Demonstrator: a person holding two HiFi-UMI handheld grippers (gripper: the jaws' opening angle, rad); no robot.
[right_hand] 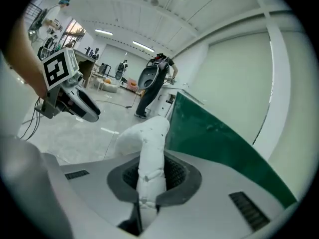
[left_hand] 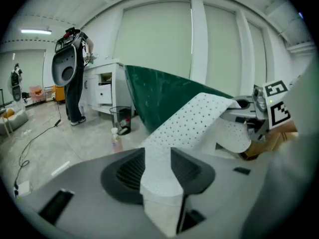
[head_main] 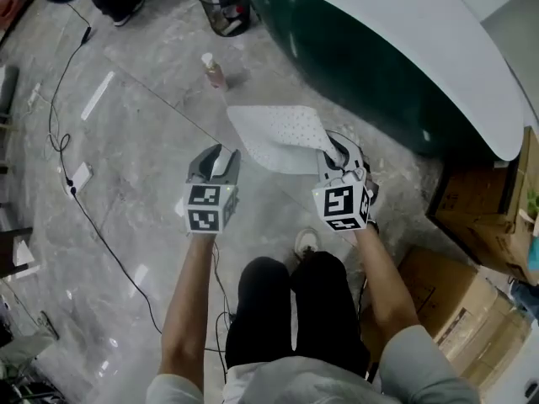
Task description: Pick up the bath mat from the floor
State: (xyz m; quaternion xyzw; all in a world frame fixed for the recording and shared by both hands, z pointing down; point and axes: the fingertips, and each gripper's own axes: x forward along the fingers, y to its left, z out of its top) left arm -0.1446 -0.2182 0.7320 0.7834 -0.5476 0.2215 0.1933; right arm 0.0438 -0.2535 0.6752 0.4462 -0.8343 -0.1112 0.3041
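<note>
Hanging off the floor between two hand-held tools, the white perforated rubber bath mat stretches across the space in front of the person, above the grey marble-patterned floor. In the head view it sags a little in the middle, its dotted face turned upward.

The left gripper has one end of the mat between its dark pads. In the left gripper view the pads press on both sides of the sheet, which rises from them up toward the other tool. The right gripper is clamped on the opposite end. There the jaws stand almost together, and the mat is bunched into a narrow fold between them that curls over above the pads. Both tools are held at about the same height, each with its marker cube facing the head camera, and the mat touches nothing else that shows.

Beyond the mat lies a dark green bathtub with a broad white rim, running diagonally across the upper right. On the floor near the tub stands a small pinkish bottle with a white cap, upright, and farther off a black mesh waste bin. Brown cardboard boxes are stacked at the right edge. A thin black cable snakes over the floor at the left — well apart from the mat. In the left gripper view a person in dark trousers stands beside a white cabinet in the background.
</note>
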